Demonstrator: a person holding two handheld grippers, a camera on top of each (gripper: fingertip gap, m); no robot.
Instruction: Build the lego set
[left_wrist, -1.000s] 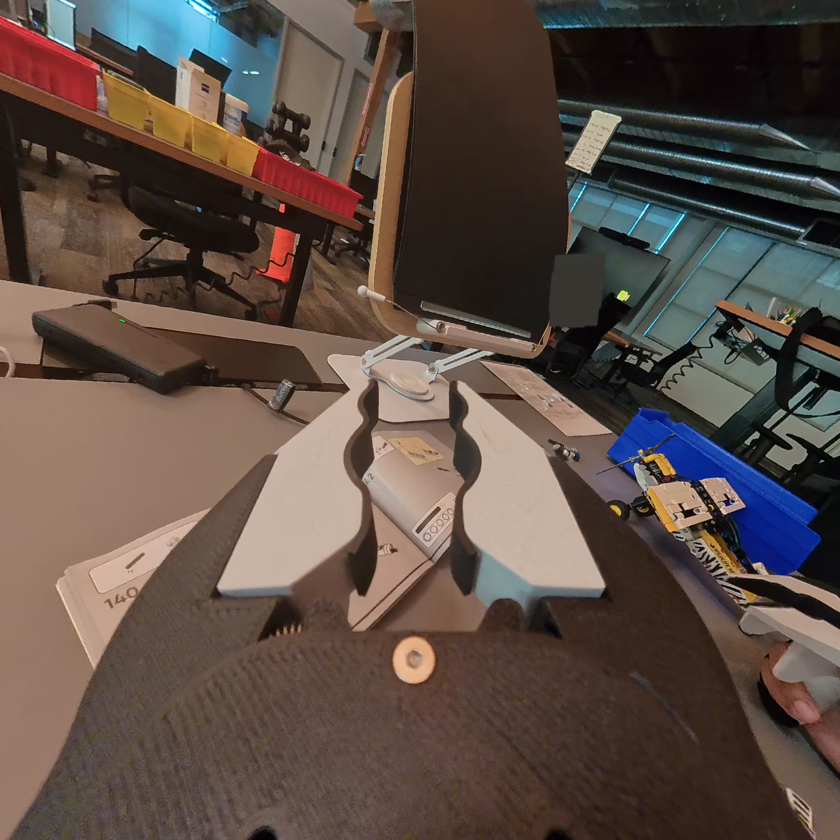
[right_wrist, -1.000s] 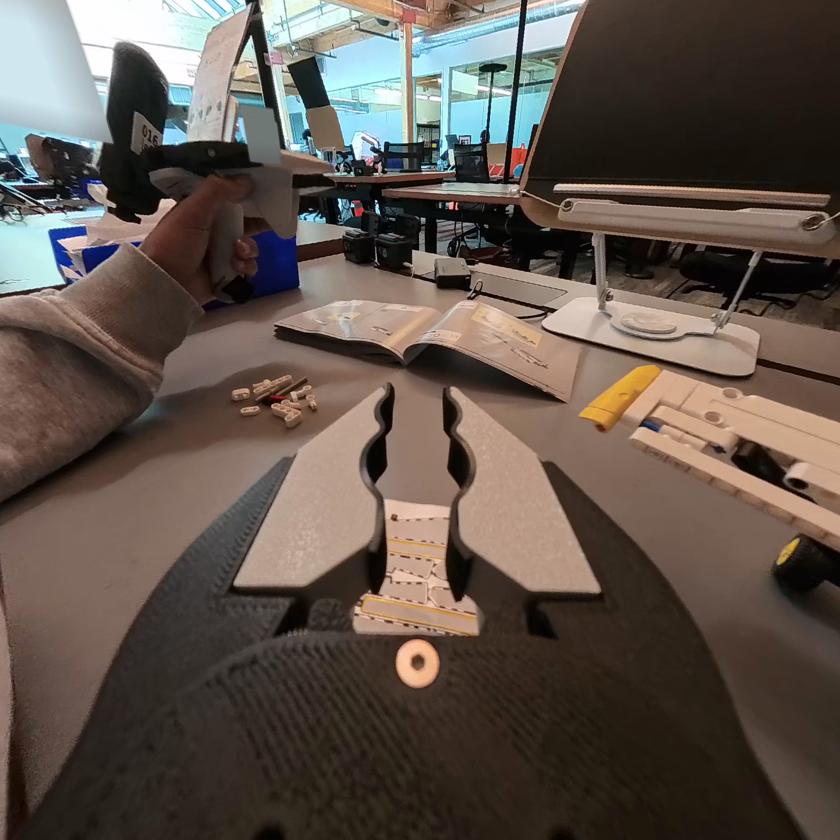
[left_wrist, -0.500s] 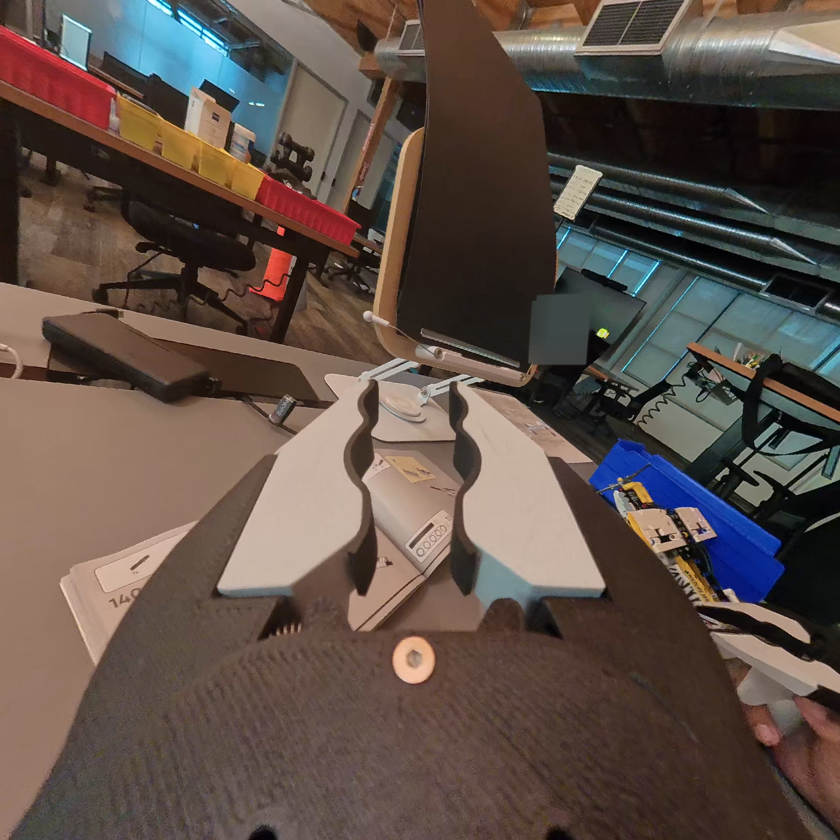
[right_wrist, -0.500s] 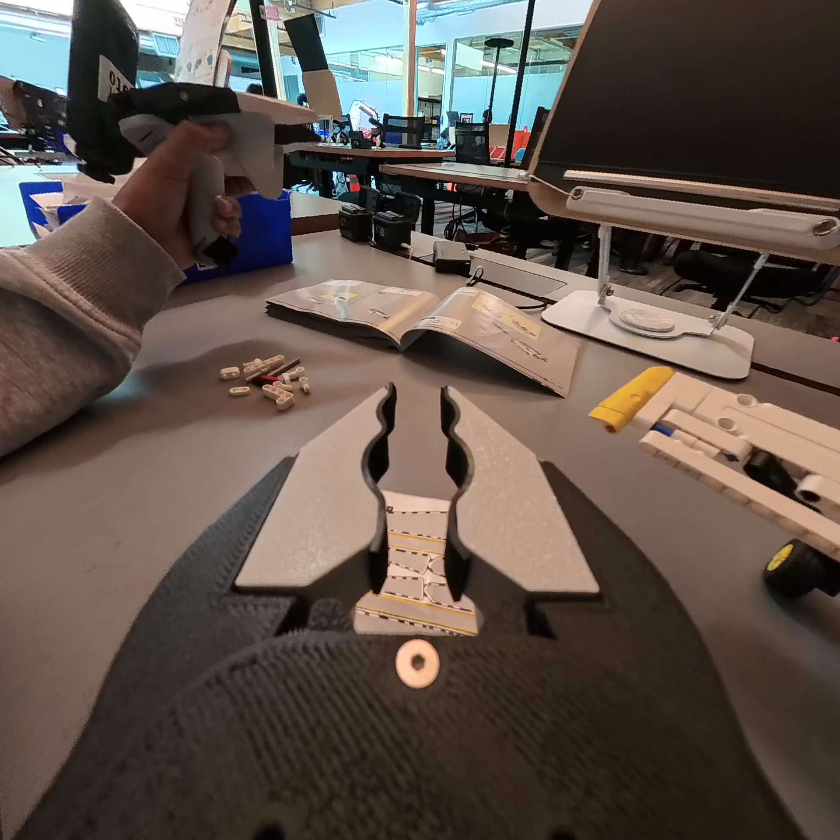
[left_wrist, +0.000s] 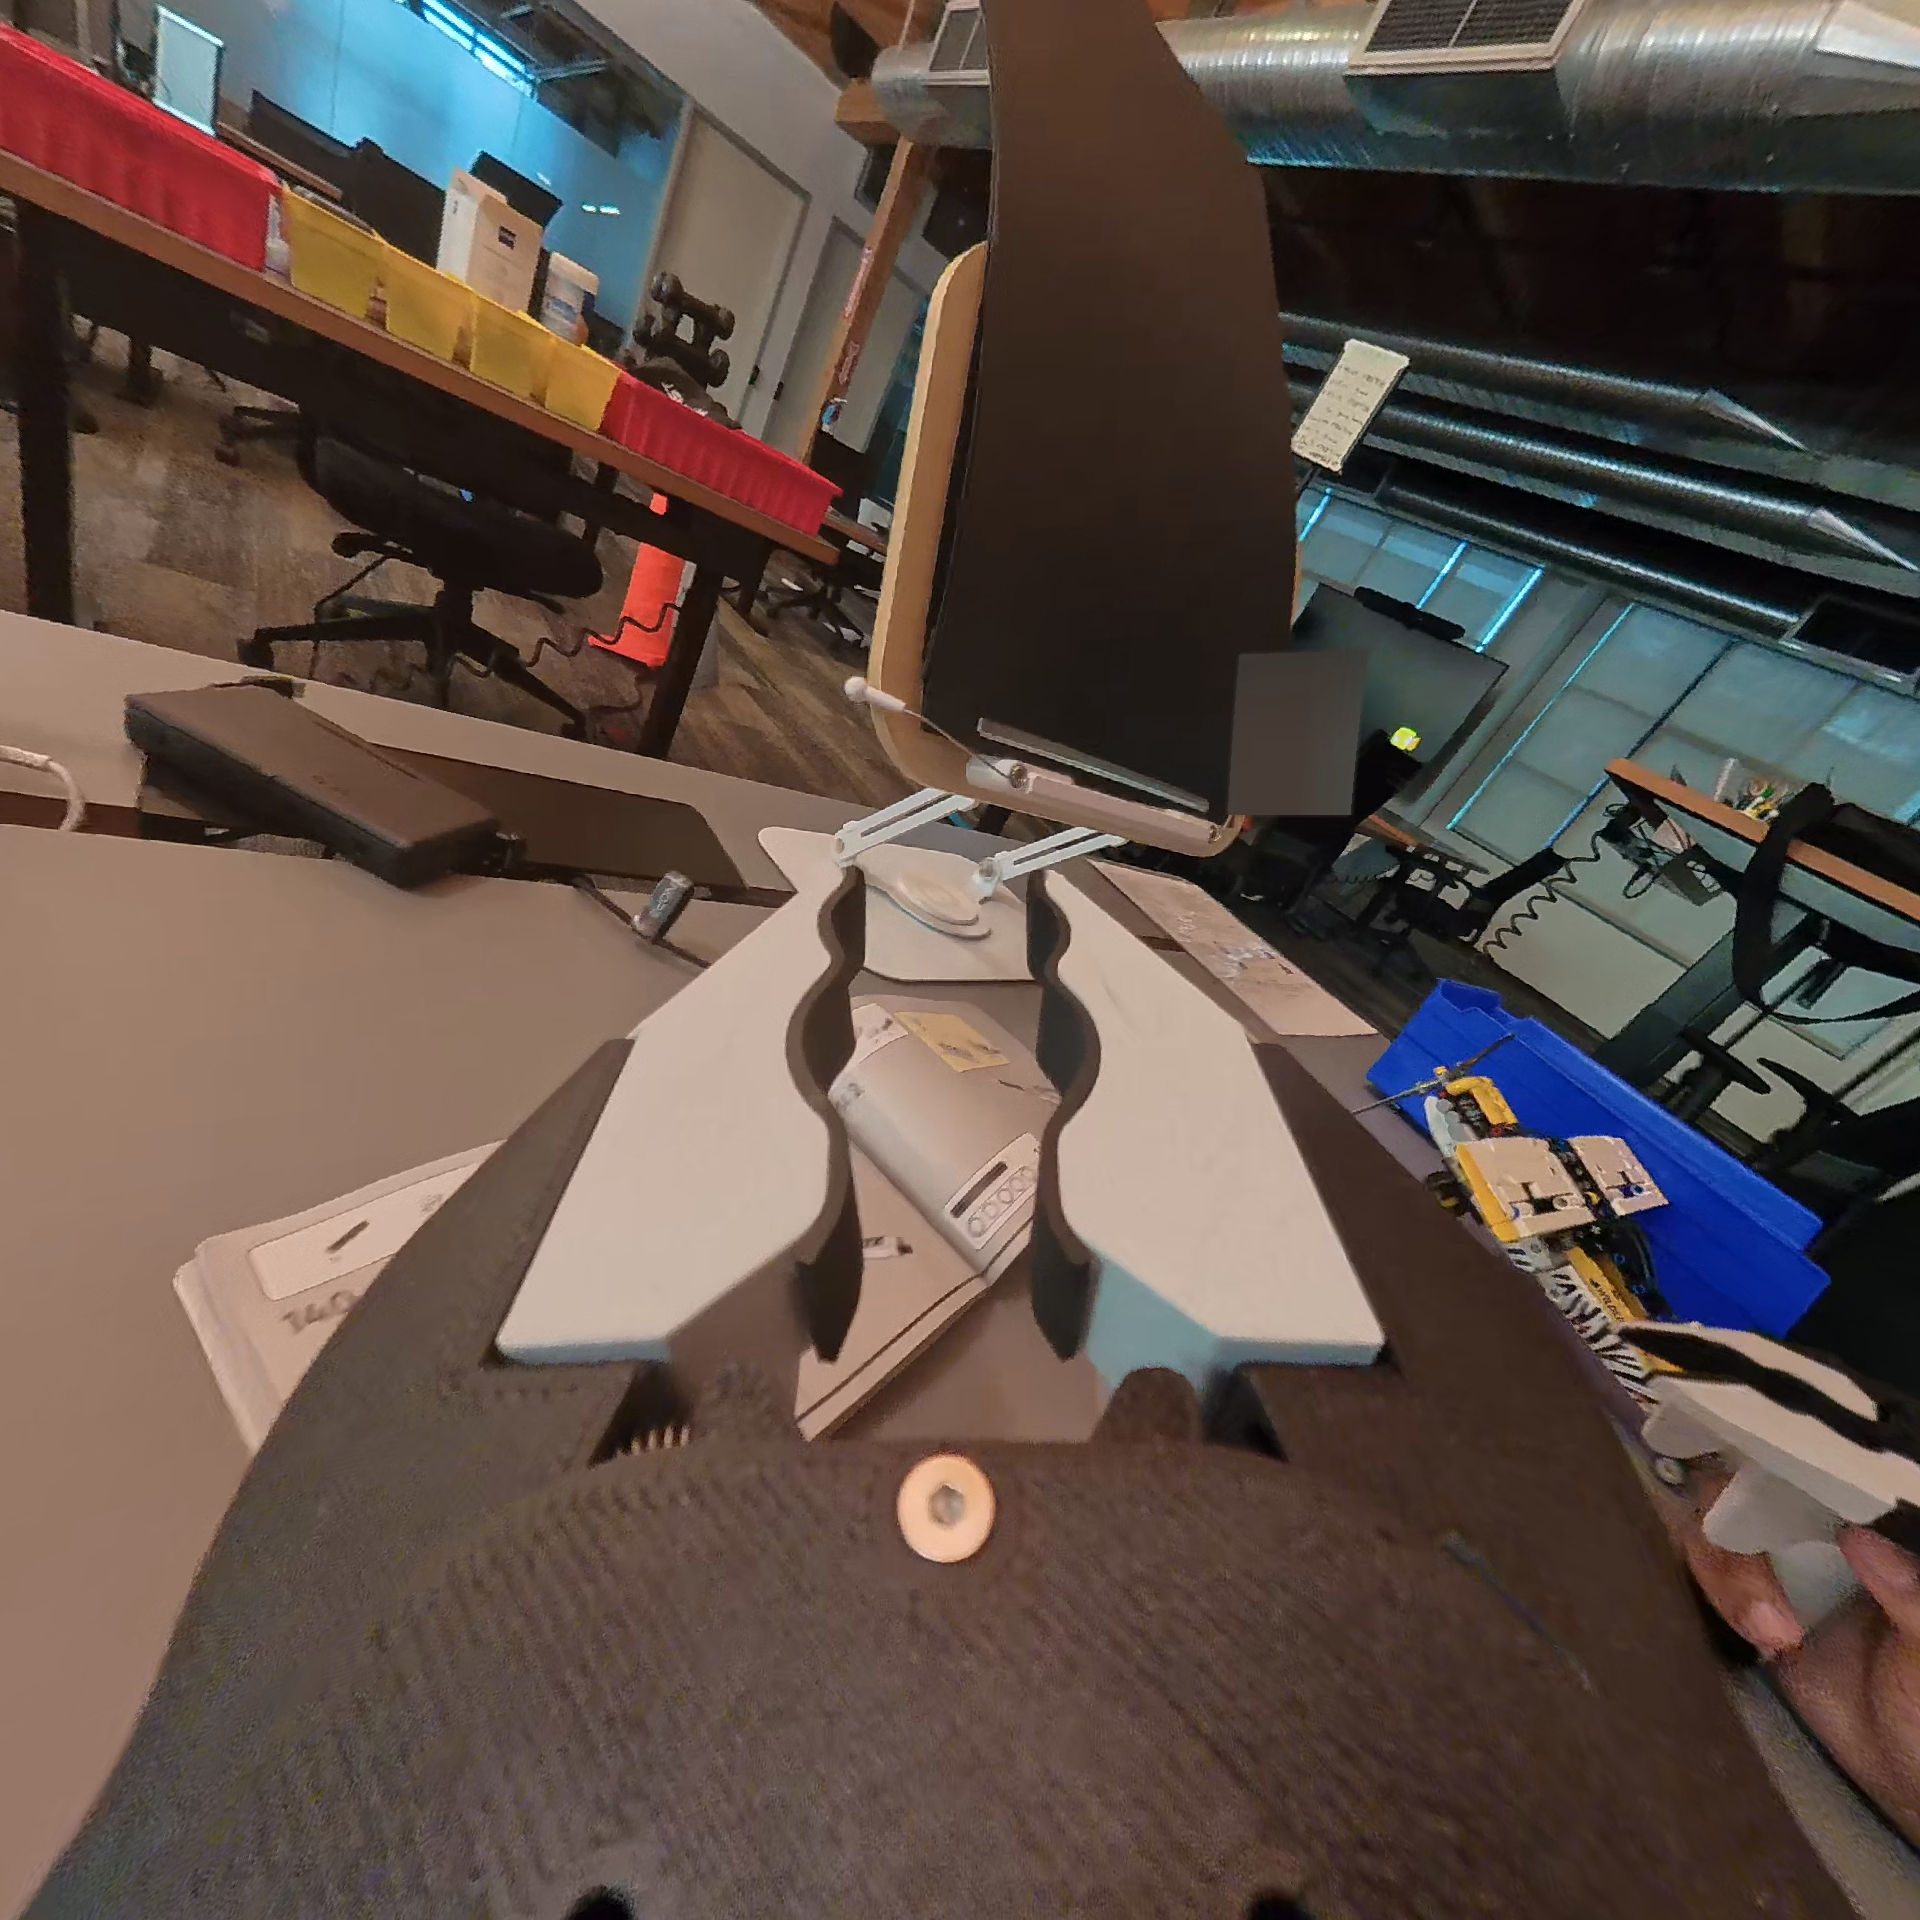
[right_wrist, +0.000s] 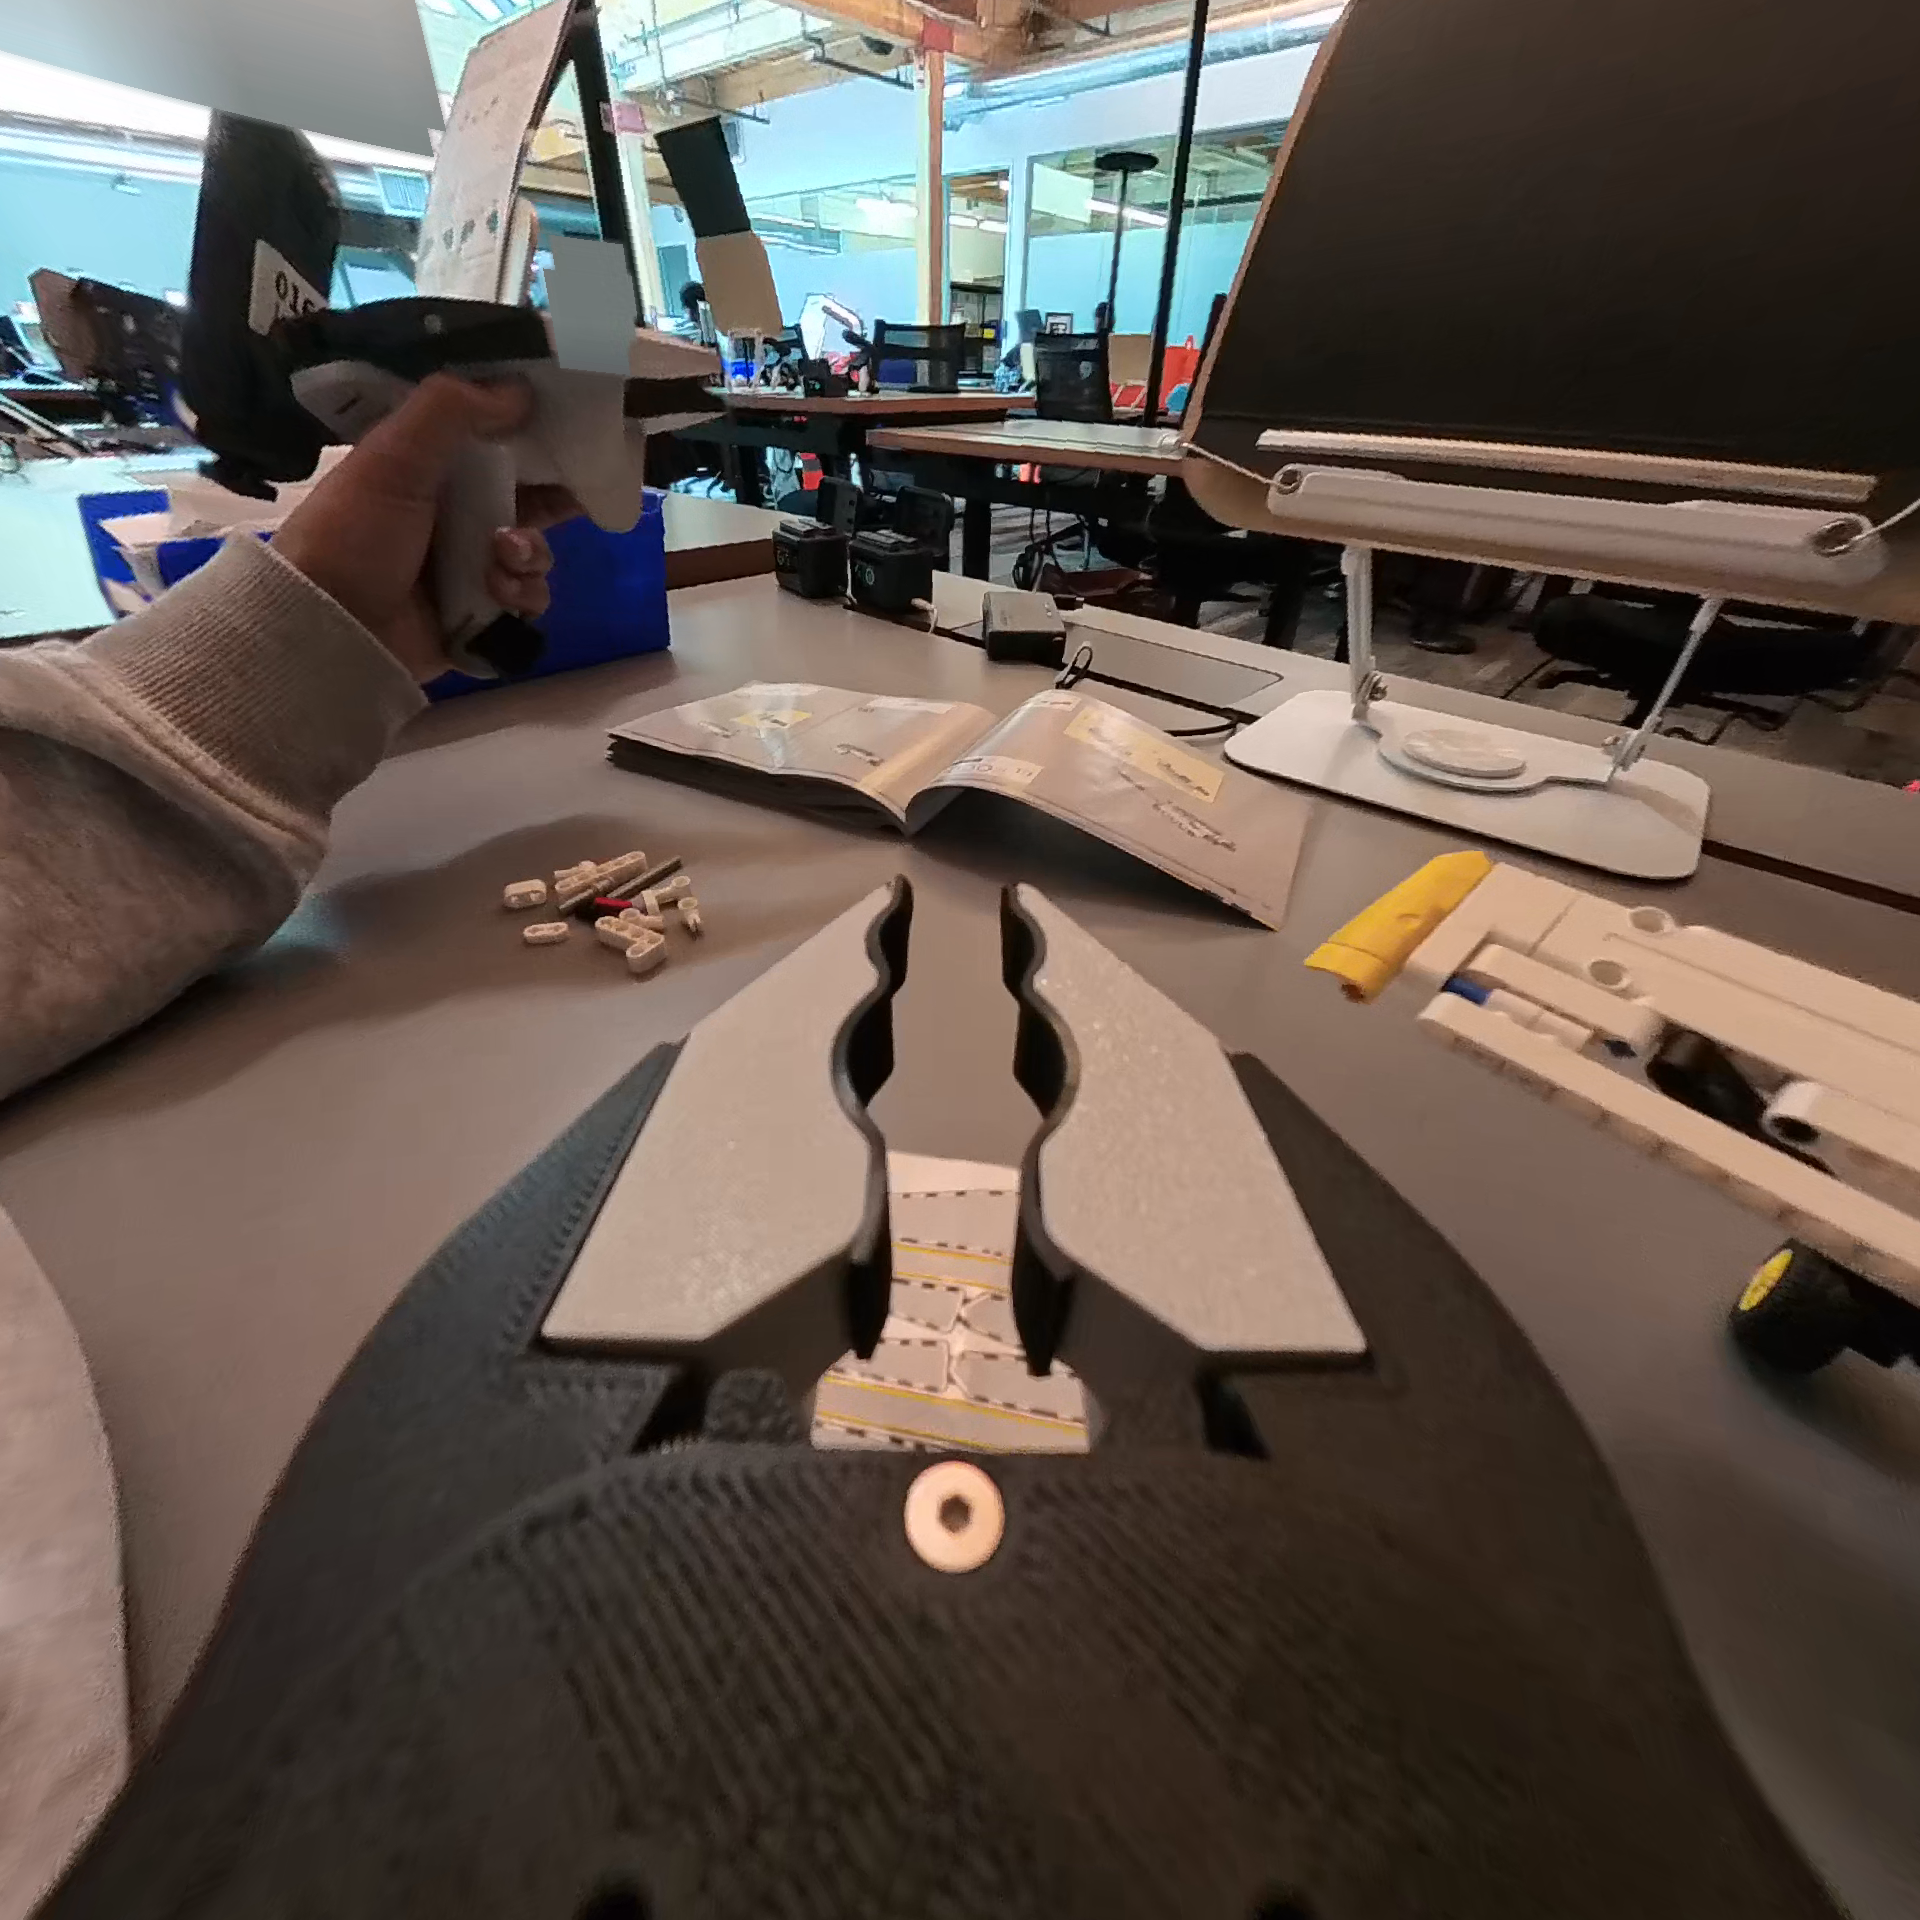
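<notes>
Grey table (right_wrist: 312, 1195) is carrying the white and yellow lego model (right_wrist: 1621, 1029), which is lying to the right of the right gripper (right_wrist: 956, 914), with loose pieces (right_wrist: 608, 904) lying ahead to its left. Both grippers are standing open and empty, the left gripper (left_wrist: 940, 904) hovering above the open booklet (left_wrist: 935, 1153). Beyond the booklet a stand (right_wrist: 1475, 769) is propping up a dark board.

We see a white-and-yellow brick vehicle (right_wrist: 1621, 997) with a zebra-striped panel, and a blue plastic bin (left_wrist: 1621, 1132). Our sticker sheet (right_wrist: 951, 1309) shows yellow lines on white.
</notes>
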